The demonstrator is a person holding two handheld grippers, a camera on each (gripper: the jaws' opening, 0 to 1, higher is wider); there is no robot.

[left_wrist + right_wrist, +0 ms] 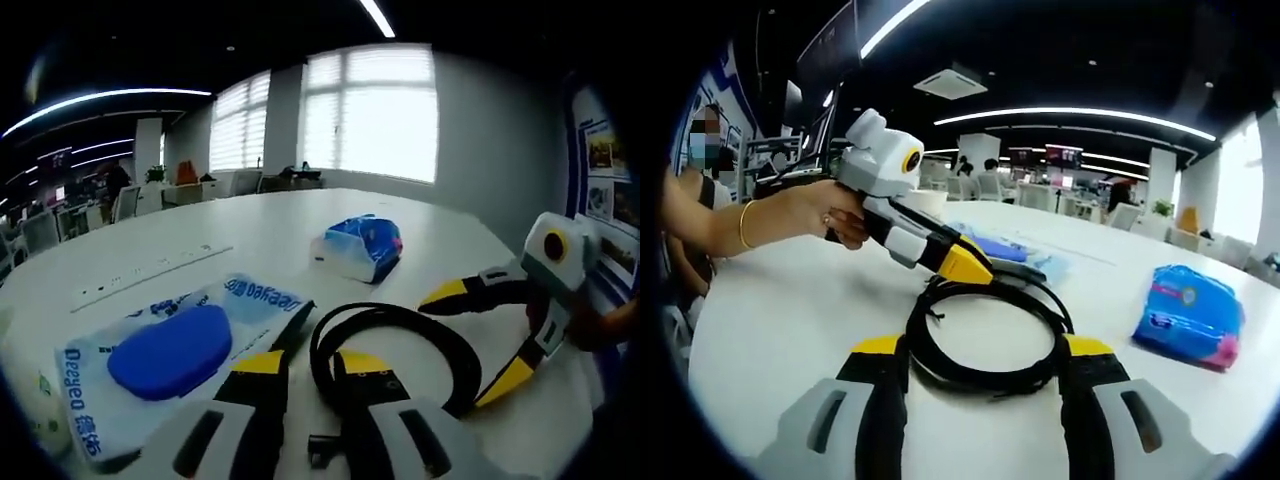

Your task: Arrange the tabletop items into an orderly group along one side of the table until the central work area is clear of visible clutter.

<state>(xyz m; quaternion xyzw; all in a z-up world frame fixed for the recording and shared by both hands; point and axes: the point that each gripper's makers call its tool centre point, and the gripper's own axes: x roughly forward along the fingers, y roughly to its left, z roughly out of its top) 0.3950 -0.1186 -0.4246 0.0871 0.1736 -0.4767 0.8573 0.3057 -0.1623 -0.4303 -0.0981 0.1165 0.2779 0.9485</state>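
Straddling the coiled black cable (pixel 985 335) on the white tabletop (pixel 780 310), right gripper (pixel 985 365) jaws apart, left gripper (pixel 300 365) jaws also apart at its near edge. Looking light and floppy; best pinching both loops together. Lying farther right, soft blue packet (pixel 1190 315).

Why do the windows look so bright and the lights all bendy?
In the left gripper view, the big windows glare white and wash out; in the right gripper view, the fisheye lens curves the long ceiling light strips, and the white table looks soft.
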